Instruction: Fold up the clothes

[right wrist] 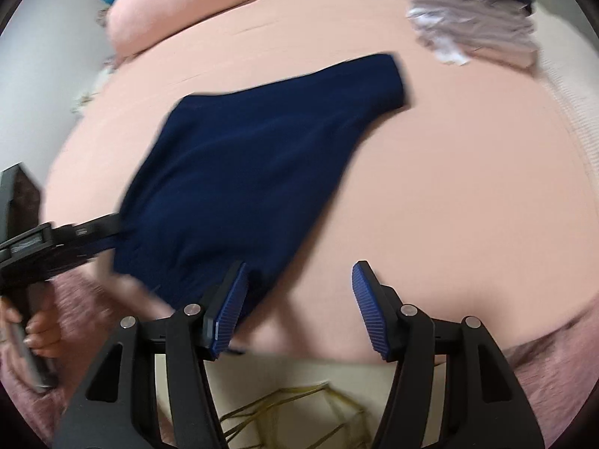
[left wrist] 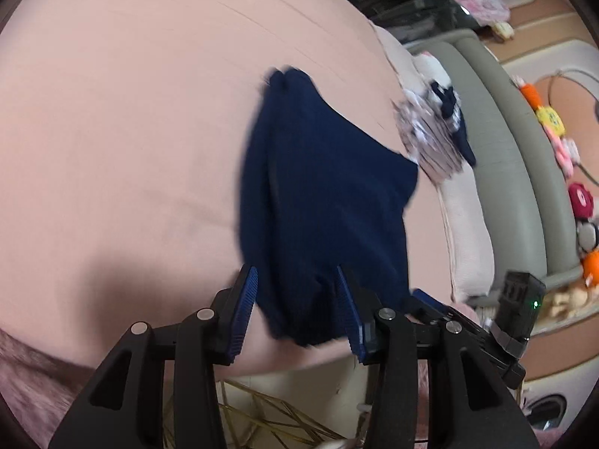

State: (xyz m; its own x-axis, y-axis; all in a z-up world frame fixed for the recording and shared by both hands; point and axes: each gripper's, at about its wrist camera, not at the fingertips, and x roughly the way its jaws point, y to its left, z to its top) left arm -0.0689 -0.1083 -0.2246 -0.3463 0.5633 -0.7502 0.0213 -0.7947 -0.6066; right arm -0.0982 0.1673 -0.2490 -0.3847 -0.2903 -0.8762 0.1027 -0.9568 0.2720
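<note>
While the dark navy knit garment [right wrist: 262, 172] lies flat on our pink bedsheet [left wrist: 112, 131], both grippers look spread: left gripper [left wrist: 295, 299] straddling its near hem, right gripper [right wrist: 299, 299] beside it. Blurry, but folding looks barely started; a folded pile [right wrist: 486, 26] waits beyond.

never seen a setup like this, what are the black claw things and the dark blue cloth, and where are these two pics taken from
Each picture comes from a camera mounted on a hand-held gripper, looking along its two blue-padded fingers; a person holds one in each hand. The left gripper has its fingers open on either side of the near edge of a navy garment spread on a pink bed sheet. The right gripper is open too, at the same edge but gripping nothing. A pile of other clothes lies further back, beside a pink pillow.
</note>
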